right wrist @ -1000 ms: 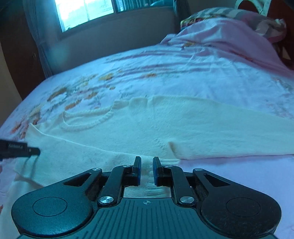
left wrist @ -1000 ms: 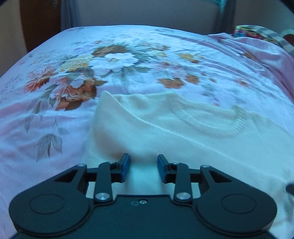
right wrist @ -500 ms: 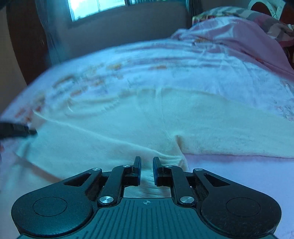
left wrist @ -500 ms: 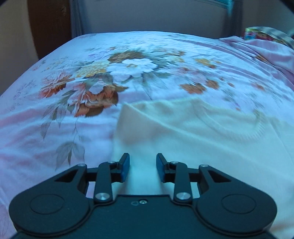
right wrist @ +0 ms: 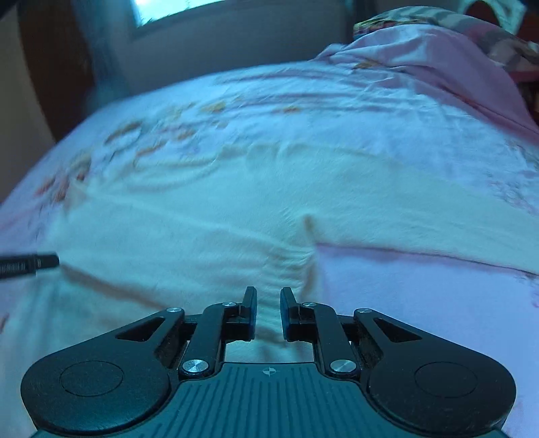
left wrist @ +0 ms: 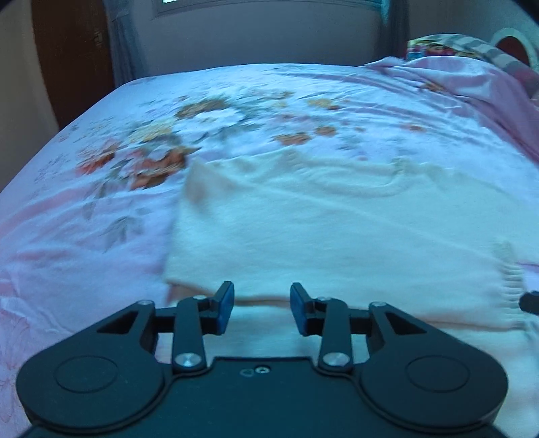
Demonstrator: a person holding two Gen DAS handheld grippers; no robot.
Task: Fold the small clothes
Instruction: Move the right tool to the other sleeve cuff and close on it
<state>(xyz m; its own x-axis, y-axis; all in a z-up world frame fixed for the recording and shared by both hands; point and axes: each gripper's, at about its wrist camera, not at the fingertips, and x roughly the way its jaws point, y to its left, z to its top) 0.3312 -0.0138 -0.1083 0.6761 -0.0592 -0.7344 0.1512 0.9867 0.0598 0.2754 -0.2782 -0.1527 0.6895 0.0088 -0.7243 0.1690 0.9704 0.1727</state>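
A cream knit sweater [left wrist: 337, 236] lies spread on the floral bedsheet [left wrist: 84, 242], neckline towards the far side. In the left wrist view its folded edge runs across just at my left gripper [left wrist: 262, 308]. Those jaws are opening, and the edge lies between the blue pads without being pinched. In the right wrist view my right gripper [right wrist: 268, 311] is shut on the sweater [right wrist: 202, 229] at its ribbed hem, and creases fan out from the pinch. One sleeve [right wrist: 421, 215] stretches off to the right. The left gripper's tip [right wrist: 30, 264] shows at the left edge.
A heaped pink blanket [left wrist: 471, 87] and patterned pillows [right wrist: 454, 20] lie at the far right of the bed. A wall with a window [right wrist: 168, 13] stands behind, a dark wooden door [left wrist: 67, 67] at the far left. The bed's left side drops off near the door.
My left gripper has drawn back from the sweater and its jaws have spread a little; a folded edge now lies at its pads. The right gripper moved slightly, still pinching the hem.
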